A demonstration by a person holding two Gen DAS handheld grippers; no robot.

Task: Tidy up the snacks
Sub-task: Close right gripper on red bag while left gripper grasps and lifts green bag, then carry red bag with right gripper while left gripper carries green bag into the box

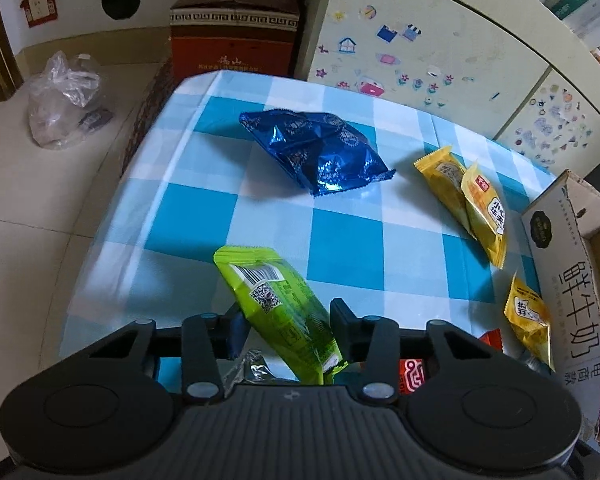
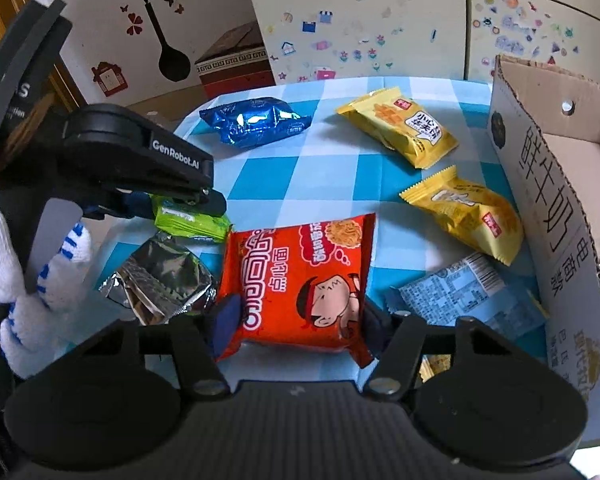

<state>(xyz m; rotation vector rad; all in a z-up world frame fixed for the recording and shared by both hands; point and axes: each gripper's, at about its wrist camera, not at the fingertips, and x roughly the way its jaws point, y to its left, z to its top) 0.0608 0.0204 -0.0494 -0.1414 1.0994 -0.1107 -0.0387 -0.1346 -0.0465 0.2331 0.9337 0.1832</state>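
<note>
A green snack packet point(image 1: 276, 300) stands tilted between the fingers of my left gripper point(image 1: 288, 326), whose pads press both its edges. In the right wrist view the left gripper point(image 2: 204, 204) grips that green packet point(image 2: 188, 220) just above the cloth. My right gripper point(image 2: 300, 322) is shut on a red-orange noodle snack packet point(image 2: 300, 276), with a pad against each side. A sliver of this red packet point(image 1: 412, 372) shows behind the left gripper's right finger. An open cardboard box point(image 2: 548, 184) with printed characters stands at the right.
On the blue-and-white checked cloth point(image 1: 340, 232) lie a blue packet point(image 2: 256, 120), two yellow packets point(image 2: 400, 124) point(image 2: 468, 212), a silver packet point(image 2: 160, 280) and a pale blue packet point(image 2: 468, 292). A white gloved hand point(image 2: 40, 288) holds the left gripper. A brown carton point(image 1: 236, 20) and a plastic bag point(image 1: 64, 100) sit beyond the table.
</note>
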